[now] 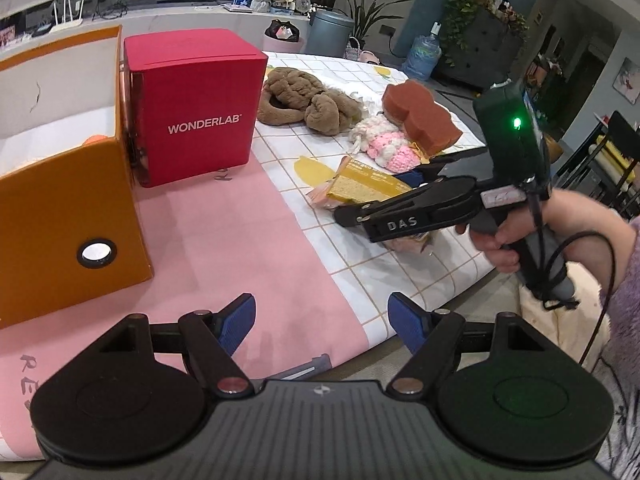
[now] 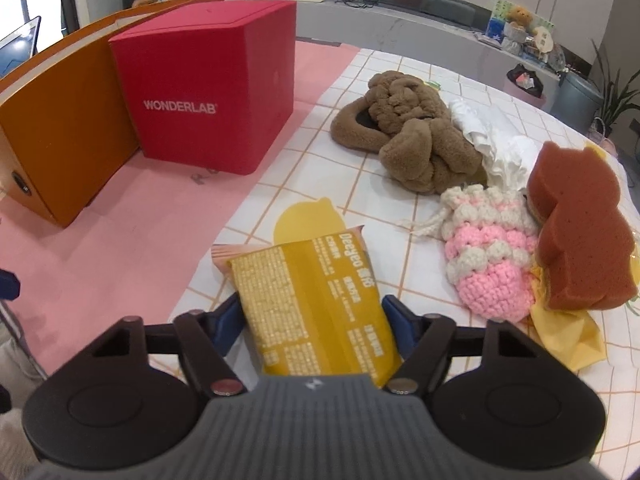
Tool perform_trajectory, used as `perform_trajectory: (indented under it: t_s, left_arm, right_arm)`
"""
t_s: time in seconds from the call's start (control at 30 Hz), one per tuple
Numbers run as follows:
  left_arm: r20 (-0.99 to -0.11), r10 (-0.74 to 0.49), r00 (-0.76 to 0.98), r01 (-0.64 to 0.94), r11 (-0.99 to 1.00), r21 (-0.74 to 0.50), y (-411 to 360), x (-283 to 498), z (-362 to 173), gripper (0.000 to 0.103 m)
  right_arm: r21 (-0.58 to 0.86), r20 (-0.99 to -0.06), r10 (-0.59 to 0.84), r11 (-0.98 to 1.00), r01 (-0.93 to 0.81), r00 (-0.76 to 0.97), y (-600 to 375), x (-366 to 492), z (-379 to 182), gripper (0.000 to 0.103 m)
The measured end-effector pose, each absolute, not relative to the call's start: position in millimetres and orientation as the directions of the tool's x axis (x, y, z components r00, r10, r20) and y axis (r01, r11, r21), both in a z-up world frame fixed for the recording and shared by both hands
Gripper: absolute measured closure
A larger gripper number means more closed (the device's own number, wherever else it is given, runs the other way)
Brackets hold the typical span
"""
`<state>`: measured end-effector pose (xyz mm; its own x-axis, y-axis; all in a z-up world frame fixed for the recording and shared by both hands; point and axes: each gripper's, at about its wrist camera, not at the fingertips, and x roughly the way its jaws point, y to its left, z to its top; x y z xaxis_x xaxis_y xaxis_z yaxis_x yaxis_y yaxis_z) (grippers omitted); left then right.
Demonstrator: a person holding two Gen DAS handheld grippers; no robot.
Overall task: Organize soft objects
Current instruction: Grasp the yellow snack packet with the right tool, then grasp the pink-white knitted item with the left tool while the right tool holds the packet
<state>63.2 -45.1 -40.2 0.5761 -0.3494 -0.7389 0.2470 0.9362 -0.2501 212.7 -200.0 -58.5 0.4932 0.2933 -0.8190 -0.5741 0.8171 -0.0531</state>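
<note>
The right claw (image 2: 312, 316) pinches the yellow tissue pack (image 2: 316, 304) on the counter (image 2: 280, 184). The left claw (image 1: 322, 322) is spread and empty. Next, I think, lift the pack into the orange box (image 1: 68, 216).

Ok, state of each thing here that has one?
Left gripper: open, empty.
Right gripper: jaws around the yellow tissue pack; contact unclear.
Orange box: open-topped.
Red WONDERLAB box: closed.
Brown plush: crumpled, on the cloth.
Pink crochet pouch: lying flat.

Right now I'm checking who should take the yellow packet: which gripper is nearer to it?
Right. The right gripper has the yellow packet between its blue pads, pressing its sides. The left gripper hangs open over the pink mat, well short of it.
</note>
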Motion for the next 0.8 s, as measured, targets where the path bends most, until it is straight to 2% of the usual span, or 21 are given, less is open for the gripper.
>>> perform_trajectory:
  t_s: [0.13, 0.43, 0.63, 0.8]
  left_arm:
    - [-0.754, -0.335, 0.565, 0.237, 0.941, -0.24, -47.5, 63.2, -44.3, 0.014]
    - [-0.766, -0.331, 0.55, 0.257, 0.941, -0.222, -56.2, 58.8, -46.0, 0.014]
    - [-0.783, -0.307, 0.541, 0.258, 0.947, -0.193, -61.5, 57.7, -54.0, 0.014]
    - [-0.805, -0.297, 0.513, 0.276, 0.946, -0.173, -78.1, 71.4, -52.4, 0.014]
  right_arm:
    - [-0.071, -0.849, 0.216, 0.858, -0.509, 0.483, -218.0, 217.2, -54.9, 0.039]
    - [-0.03, -0.912, 0.057, 0.978, -0.205, 0.406, -320.6, 234.8, -51.3, 0.04]
    - [-0.032, -0.925, 0.019, 0.991, -0.129, 0.379, -359.8, 241.9, -50.0, 0.041]
    - [-0.041, -0.946, 0.019, 0.983, -0.179, 0.322, -359.2, 254.4, -47.8, 0.041]
